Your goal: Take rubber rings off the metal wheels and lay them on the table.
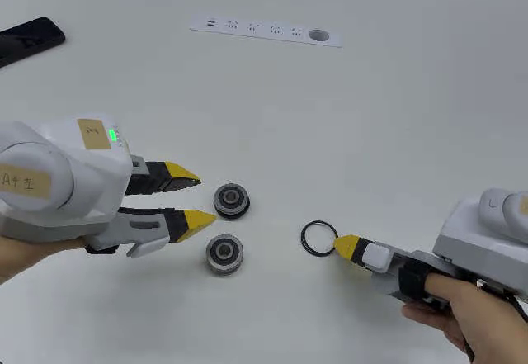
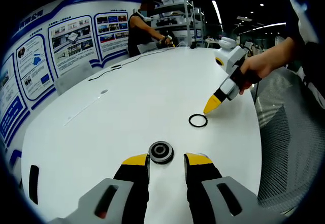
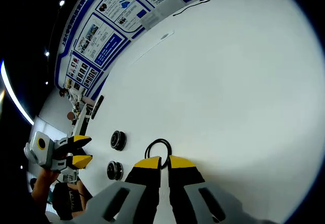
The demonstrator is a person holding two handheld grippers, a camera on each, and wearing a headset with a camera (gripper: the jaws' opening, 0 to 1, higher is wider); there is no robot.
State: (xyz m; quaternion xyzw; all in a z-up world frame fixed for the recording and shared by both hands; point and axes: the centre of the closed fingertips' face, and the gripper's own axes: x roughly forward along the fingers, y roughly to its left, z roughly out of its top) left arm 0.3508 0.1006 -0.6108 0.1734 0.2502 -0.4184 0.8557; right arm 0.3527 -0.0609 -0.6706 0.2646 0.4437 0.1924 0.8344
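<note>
Nearest the person, the right gripper comes in from the lower right with its jaws drawn together and nothing between them. Its yellow tip sits just beside 1 loose rubber ring, which lies flat on the white table. Whether the tip touches the ring cannot be told.

On the left, the left gripper has its jaws apart and empty, with the tips pointing at 2 metal wheels. The near wheel sits just past the lower tip. The far wheel sits just ahead of the gap between the jaws. Both rest on the table close together, each with a dark outer band.

Farther back lie a white power strip and, at the left edge, a black phone.
</note>
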